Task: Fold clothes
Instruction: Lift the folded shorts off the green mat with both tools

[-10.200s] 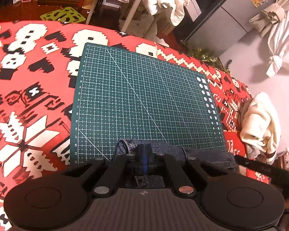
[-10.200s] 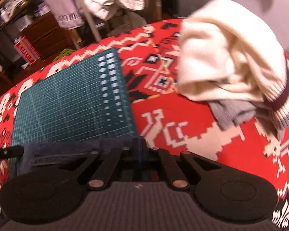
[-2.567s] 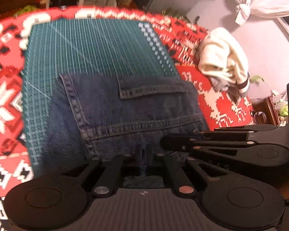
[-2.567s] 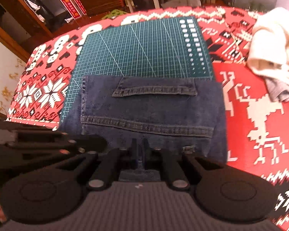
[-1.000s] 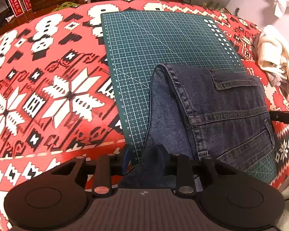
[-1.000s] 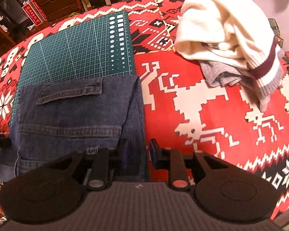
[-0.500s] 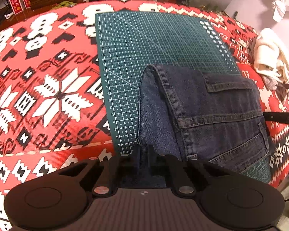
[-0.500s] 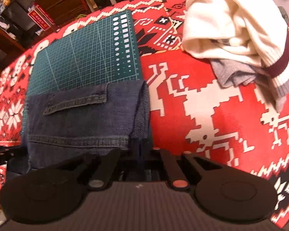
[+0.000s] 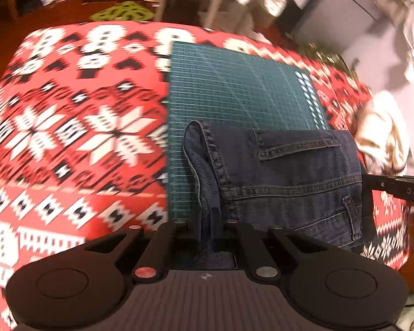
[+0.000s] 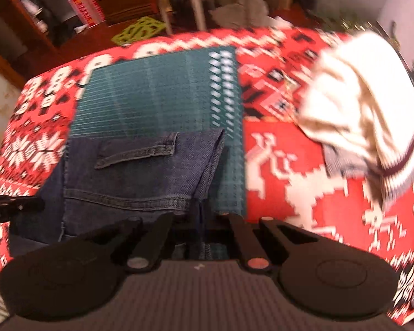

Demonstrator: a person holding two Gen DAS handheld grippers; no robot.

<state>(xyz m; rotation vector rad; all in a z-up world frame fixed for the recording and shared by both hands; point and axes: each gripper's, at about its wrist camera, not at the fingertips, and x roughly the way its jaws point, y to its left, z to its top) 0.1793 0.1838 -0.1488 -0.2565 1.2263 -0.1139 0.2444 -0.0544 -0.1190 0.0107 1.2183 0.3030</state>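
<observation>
Jeans (image 9: 284,176) pinched between 2 tools (image 9: 211,220) (image 10: 201,220)

We see warm, dim indoor light with a reddish cast; motion blur smears both views, worst at the background, and fisheye distortion bends the edges.

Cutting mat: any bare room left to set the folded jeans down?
Yes: the cutting mat is bare beyond the jeans. The red patterned cloth left of it is open too. The right side is crowded by the cream sweater pile.
</observation>
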